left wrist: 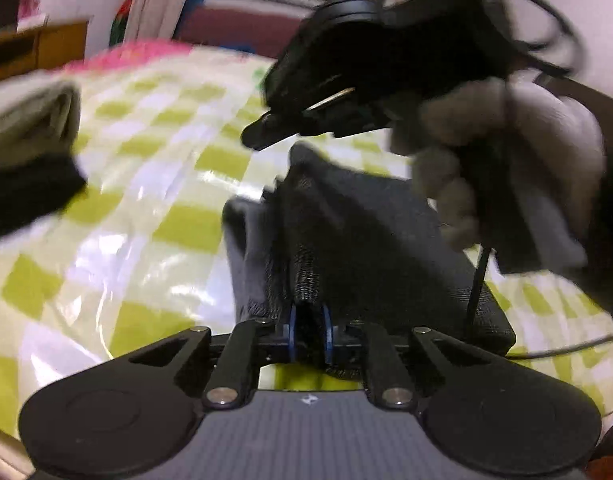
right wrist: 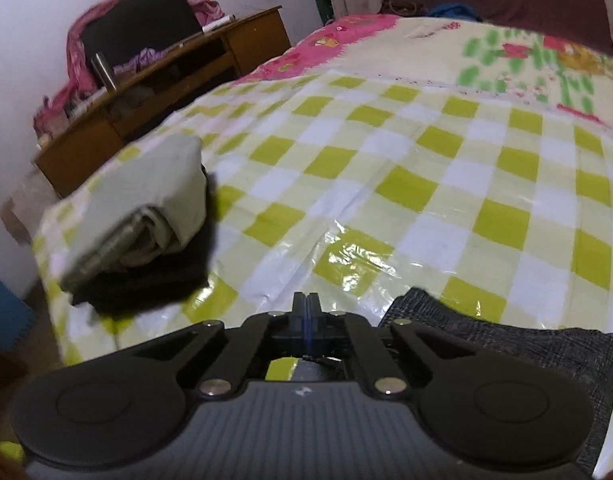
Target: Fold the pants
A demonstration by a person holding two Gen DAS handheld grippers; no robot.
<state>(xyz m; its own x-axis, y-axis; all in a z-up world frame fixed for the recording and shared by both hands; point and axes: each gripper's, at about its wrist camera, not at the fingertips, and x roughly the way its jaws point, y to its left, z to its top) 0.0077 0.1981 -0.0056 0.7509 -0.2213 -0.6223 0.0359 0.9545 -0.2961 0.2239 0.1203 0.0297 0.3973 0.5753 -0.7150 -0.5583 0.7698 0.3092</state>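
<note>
Folded clothes lie left of pants on bed.

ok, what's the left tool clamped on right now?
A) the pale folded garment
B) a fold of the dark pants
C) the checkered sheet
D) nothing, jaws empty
B: the left tool pinches a ridge of the dark pants between its blue-edged pads.
</note>
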